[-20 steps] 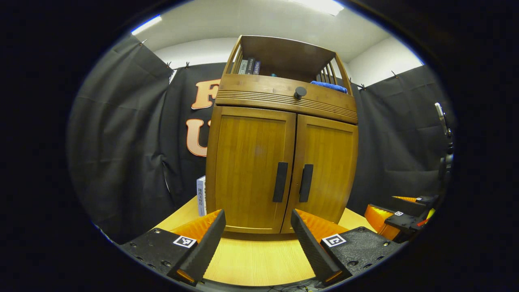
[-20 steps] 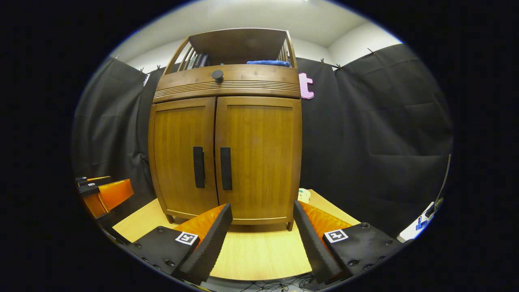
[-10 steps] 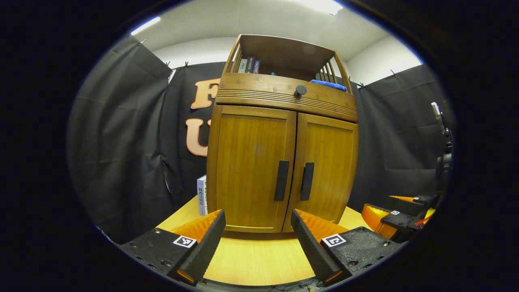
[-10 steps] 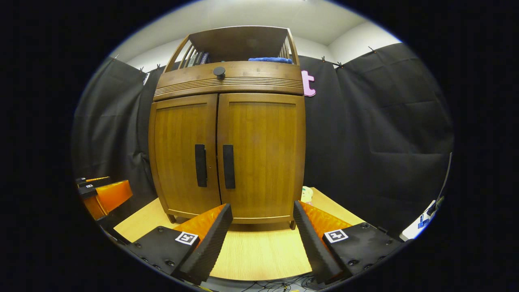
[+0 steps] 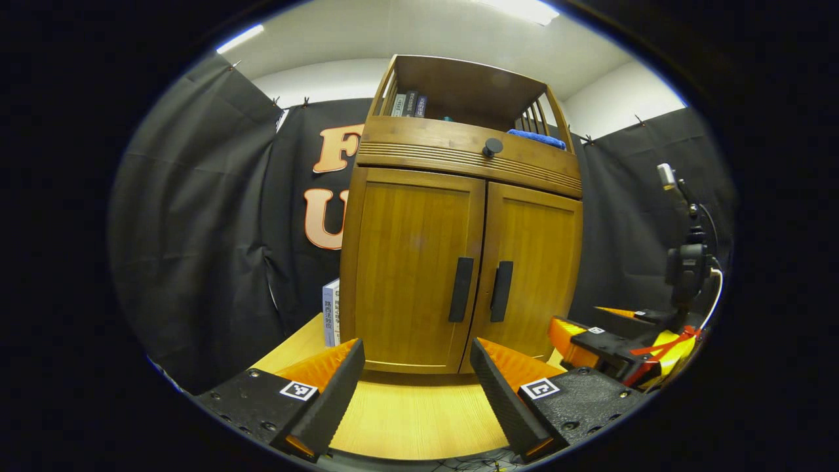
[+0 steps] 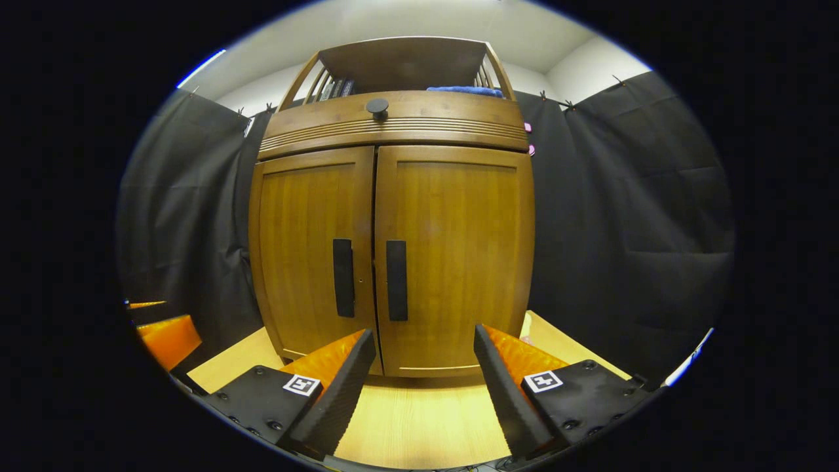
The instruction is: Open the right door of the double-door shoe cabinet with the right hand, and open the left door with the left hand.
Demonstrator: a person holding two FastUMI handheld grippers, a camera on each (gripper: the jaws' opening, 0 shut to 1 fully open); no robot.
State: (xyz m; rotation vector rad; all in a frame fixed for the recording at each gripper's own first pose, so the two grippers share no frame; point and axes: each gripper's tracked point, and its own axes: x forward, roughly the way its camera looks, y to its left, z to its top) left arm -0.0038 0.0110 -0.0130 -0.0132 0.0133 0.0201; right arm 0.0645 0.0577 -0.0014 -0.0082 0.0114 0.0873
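Both doors shut, both grippers spread wide in front.

The shoe cabinet point(image 6: 393, 216) stands on the wooden table point(image 6: 419, 419); right gripper point(image 6: 425, 387) faces the right door's handle point(image 6: 396, 280), left gripper point(image 5: 416, 393) well short, bare tabletop between.

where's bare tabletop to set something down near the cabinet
Bare: the light wooden tabletop between the brown wooden double-door cabinet and the open right gripper, and ahead of the open left gripper. Crowded: the white upright books by the cabinet's left side.
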